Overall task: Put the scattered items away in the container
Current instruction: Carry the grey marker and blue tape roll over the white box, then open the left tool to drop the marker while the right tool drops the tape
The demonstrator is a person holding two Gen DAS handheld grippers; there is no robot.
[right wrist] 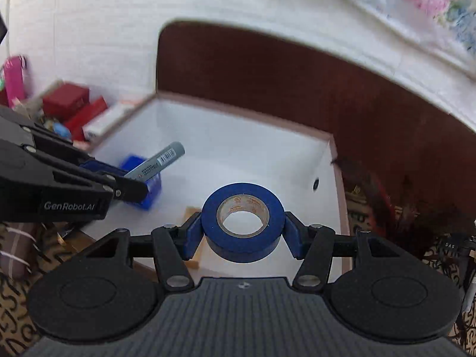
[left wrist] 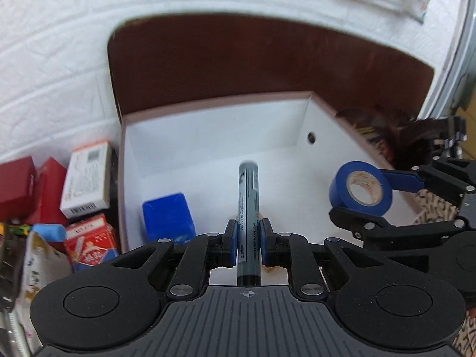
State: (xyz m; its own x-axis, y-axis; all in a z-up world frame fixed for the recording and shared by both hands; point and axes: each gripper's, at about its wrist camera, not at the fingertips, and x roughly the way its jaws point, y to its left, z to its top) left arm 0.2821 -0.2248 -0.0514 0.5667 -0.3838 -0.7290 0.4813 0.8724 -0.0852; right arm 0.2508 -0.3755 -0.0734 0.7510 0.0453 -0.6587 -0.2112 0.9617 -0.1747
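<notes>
My left gripper (left wrist: 248, 239) is shut on a grey marker (left wrist: 248, 205) that points forward over the open white box (left wrist: 208, 136). It also shows in the right wrist view (right wrist: 128, 183) with the marker (right wrist: 157, 162). My right gripper (right wrist: 242, 232) is shut on a blue roll of tape (right wrist: 242, 223) and holds it above the box (right wrist: 238, 148). The tape also shows in the left wrist view (left wrist: 361, 187), over the box's right side. A blue cube (left wrist: 168, 217) lies on the box floor at the left; it also shows in the right wrist view (right wrist: 148, 187). A small wooden block (right wrist: 193, 238) lies on the floor below the tape.
Red boxes (left wrist: 17, 190), a white carton (left wrist: 86, 178) and a red card pack (left wrist: 89, 242) crowd the left of the box. A brown board (left wrist: 238, 59) stands behind it against a white wall. Dark feathers (left wrist: 401, 136) lie at its right.
</notes>
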